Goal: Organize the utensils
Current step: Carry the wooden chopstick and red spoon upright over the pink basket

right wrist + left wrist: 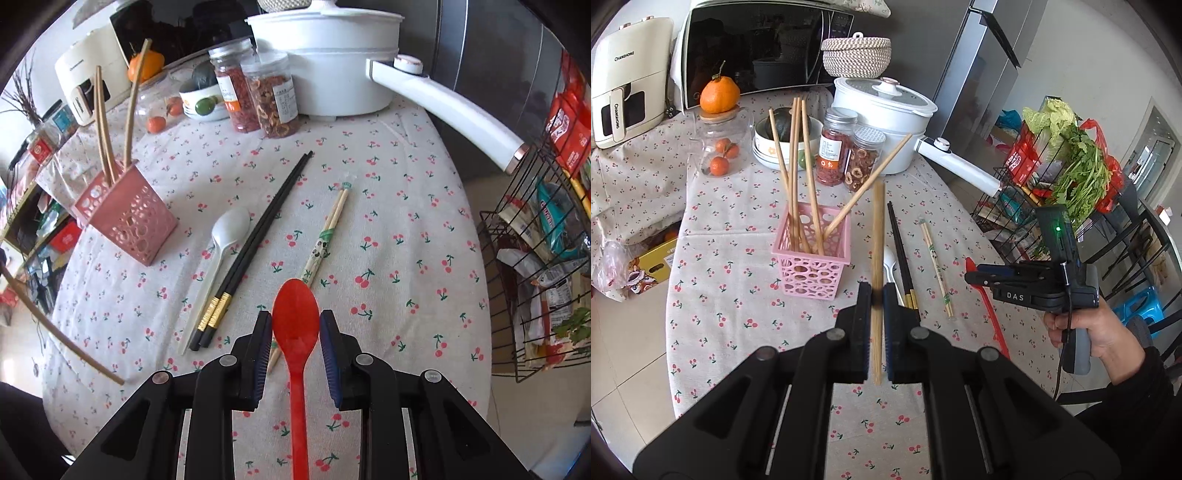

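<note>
Right of the pink basket (811,258), the left tool (877,295) pinches one wooden chopstick (878,236) above the surface; next it must tip into the basket. Farther right, the right tool (295,328) is spread around the red spoon (297,332).

Table (406,229): rounded top under a pale cloth printed with red cherries. On it before me: pink perforated basket (810,267), upright, holding wooden chopsticks; white plastic spoon (225,240) lying flat; black chopsticks (255,243) with gold bands, just beside the spoon; a paper-banded pair of bamboo chopsticks (327,232) further right; red spoon (297,332) nearest me. At the far edge: white pot (332,66) with long handle, two clear jars (258,92) of dried goods, a bowl (775,147), a glass jar (720,147) of oranges.
</note>
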`<state>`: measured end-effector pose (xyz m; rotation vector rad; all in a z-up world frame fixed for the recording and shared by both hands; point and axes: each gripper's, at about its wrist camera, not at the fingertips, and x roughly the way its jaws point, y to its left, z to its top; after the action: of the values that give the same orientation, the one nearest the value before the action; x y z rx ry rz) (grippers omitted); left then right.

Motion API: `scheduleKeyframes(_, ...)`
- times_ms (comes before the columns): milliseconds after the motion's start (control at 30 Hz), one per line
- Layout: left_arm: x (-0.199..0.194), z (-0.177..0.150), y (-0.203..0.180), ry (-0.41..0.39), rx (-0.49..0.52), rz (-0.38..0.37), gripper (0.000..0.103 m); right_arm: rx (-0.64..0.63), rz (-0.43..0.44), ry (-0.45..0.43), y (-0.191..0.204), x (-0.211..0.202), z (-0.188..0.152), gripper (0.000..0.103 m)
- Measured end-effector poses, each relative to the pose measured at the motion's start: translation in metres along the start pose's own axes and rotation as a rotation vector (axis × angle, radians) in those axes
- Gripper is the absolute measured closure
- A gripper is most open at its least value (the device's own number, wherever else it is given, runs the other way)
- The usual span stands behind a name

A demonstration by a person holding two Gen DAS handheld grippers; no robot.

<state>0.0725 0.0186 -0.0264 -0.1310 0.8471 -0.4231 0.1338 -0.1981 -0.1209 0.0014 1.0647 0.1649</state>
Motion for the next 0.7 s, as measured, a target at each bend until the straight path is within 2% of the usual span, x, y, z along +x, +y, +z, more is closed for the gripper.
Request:
scheduleKeyframes(267, -0.039, 0.015, -0.004, -0.152, 0.009, -0.010, 0.096, -0.003, 0.060, -0.227, 0.024, -0.066, -0.003, 0.077)
scheduleKeyframes(433, -0.057, 0.031, 0.005, -0.274, -0.010, 0.024, 0.096, 0.001, 0.081, -0.361, 0.038, -0.094, 0.009, 0.077)
scheduleKeyframes(567, -0.063, 0.043, 0.014, -0.357, -0.038, 0.061, 0.096, 0.010, 0.109, -0.415, 0.048, -0.104, 0.018, 0.077)
scheduleKeyframes(700, -0.059, 0.055, 0.018, -0.428, -0.024, 0.140, 0.096, 0.006, 0.134, -0.435, 0.058, -0.104, 0.027, 0.077)
